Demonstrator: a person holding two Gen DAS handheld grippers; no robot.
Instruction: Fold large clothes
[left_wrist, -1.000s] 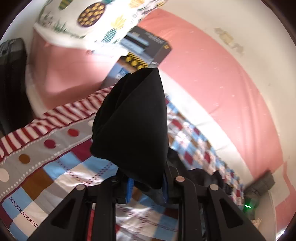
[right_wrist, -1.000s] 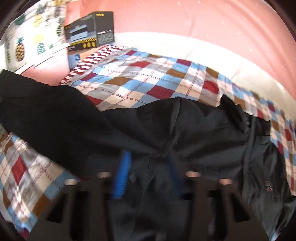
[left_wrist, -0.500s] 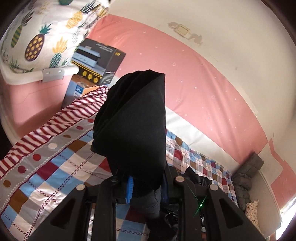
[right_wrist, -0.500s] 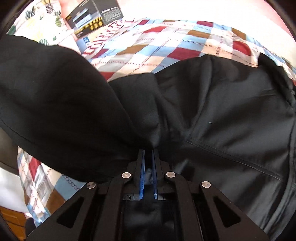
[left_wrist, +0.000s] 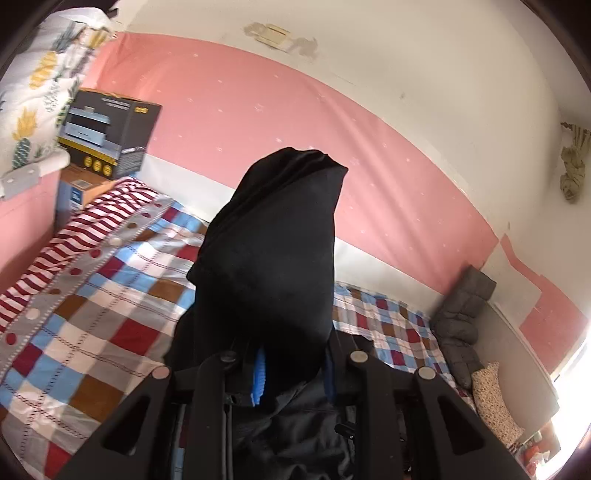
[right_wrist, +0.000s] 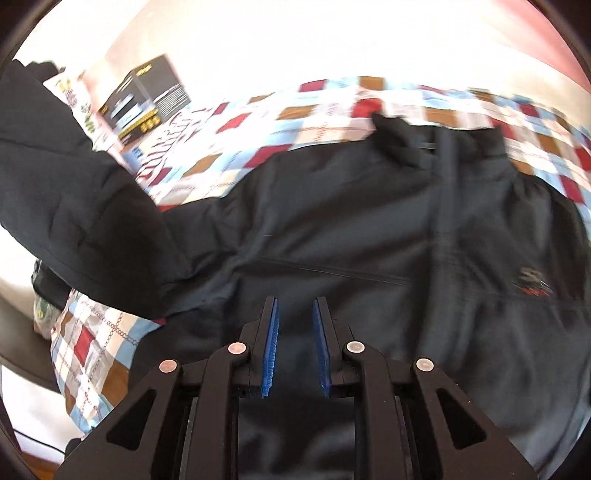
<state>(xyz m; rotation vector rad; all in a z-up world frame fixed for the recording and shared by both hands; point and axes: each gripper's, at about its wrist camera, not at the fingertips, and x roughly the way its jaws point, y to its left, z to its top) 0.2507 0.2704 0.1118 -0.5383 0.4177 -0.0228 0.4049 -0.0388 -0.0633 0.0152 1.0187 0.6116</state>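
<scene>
with the left gripper (left_wrist: 293, 373) clamped on the jacket (right_wrist: 369, 236) sleeve (left_wrist: 269, 251) and the right gripper (right_wrist: 294, 343) just reopened and seemingly empty, carry the sleeve across the body ahead.

Black jacket (right_wrist: 369, 236); checked red-blue-brown quilt (left_wrist: 103, 317); wall (left_wrist: 258, 122) pink, seemingly dotted.

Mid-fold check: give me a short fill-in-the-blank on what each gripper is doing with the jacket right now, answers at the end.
1. The left gripper is shut on a bunch of the black jacket, holding it ____ the bed.
2. The right gripper has just been opening; between its blue pads there is ____.
3. The jacket's body lies on a ____ quilt.

Missing words: above; nothing; checked
</scene>
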